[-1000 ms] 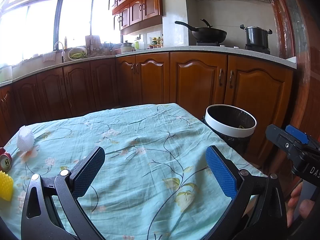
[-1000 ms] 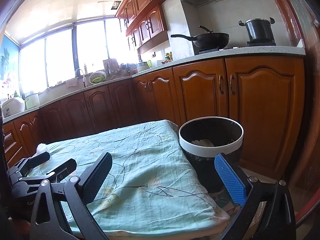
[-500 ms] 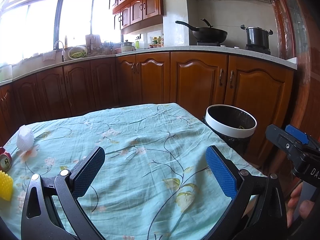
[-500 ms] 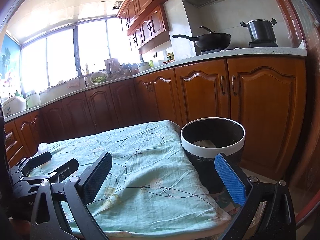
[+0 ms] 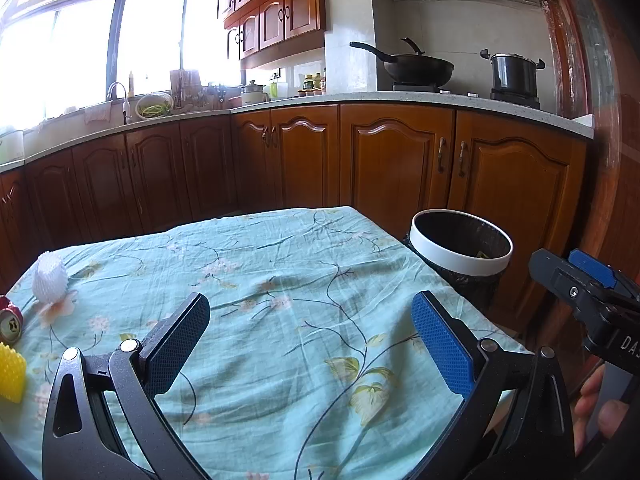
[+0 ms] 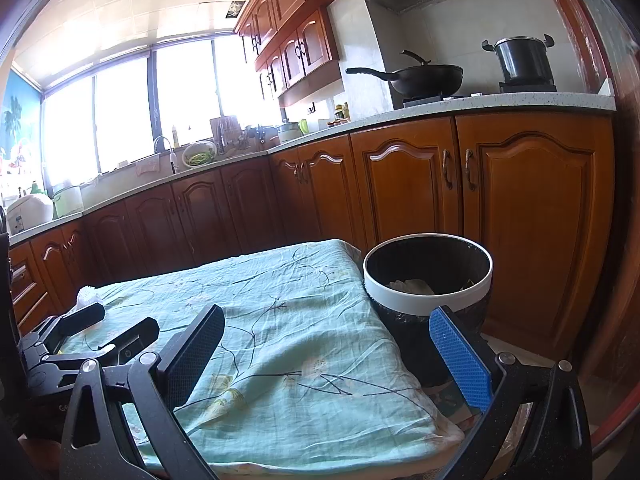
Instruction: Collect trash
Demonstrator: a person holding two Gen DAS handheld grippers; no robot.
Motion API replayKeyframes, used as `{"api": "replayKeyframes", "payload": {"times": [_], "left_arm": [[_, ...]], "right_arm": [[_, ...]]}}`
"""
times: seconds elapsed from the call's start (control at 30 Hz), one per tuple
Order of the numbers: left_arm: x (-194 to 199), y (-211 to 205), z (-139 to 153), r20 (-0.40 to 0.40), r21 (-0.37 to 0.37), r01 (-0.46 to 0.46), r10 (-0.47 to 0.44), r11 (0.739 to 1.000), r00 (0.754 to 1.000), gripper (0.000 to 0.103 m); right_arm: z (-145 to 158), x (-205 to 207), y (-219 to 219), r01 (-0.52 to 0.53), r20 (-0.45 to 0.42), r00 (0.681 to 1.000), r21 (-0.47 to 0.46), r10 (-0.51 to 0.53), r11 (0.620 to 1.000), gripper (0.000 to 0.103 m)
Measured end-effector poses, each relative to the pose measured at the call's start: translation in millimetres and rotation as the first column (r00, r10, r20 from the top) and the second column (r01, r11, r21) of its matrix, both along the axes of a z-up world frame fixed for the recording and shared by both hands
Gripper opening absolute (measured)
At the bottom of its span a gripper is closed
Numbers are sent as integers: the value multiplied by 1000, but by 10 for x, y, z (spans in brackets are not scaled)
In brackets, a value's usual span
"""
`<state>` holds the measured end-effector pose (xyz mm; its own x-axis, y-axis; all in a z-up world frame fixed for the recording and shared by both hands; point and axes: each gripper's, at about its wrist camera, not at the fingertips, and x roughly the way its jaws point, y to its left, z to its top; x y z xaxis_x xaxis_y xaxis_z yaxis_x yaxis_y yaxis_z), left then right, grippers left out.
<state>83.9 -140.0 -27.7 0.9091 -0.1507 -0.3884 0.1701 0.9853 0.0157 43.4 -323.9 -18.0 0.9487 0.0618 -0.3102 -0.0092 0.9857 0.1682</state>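
Three scraps lie at the floral tablecloth's [image 5: 288,320] left edge, all likely light: white foam fruit net [image 5: 49,278], squashy, grip mid-body; red can [image 5: 10,322]; yellow spiky piece [image 5: 11,372]; both the left gripper [image 5: 312,344] and right gripper [image 6: 328,356] gape wide, empty.

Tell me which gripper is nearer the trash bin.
Right. The right gripper has its blue finger just in front of the trash bin; the left gripper hangs over the tablecloth, farther from it.

At far left of your left wrist view, the red can [image 5: 10,322] & yellow spiky thing [image 5: 11,372] are cut off; bin [image 6: 427,276] contents unclear.
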Motion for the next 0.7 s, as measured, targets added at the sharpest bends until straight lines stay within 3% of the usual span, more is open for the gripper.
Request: {"api": "replayKeyframes", "payload": {"times": [0.7], "left_arm": [[14,39,9,-2,-12,-2,2,1000,1000,103]], "right_arm": [[7,32,6,-5,-2,1000,9,5,1000,103]]}}
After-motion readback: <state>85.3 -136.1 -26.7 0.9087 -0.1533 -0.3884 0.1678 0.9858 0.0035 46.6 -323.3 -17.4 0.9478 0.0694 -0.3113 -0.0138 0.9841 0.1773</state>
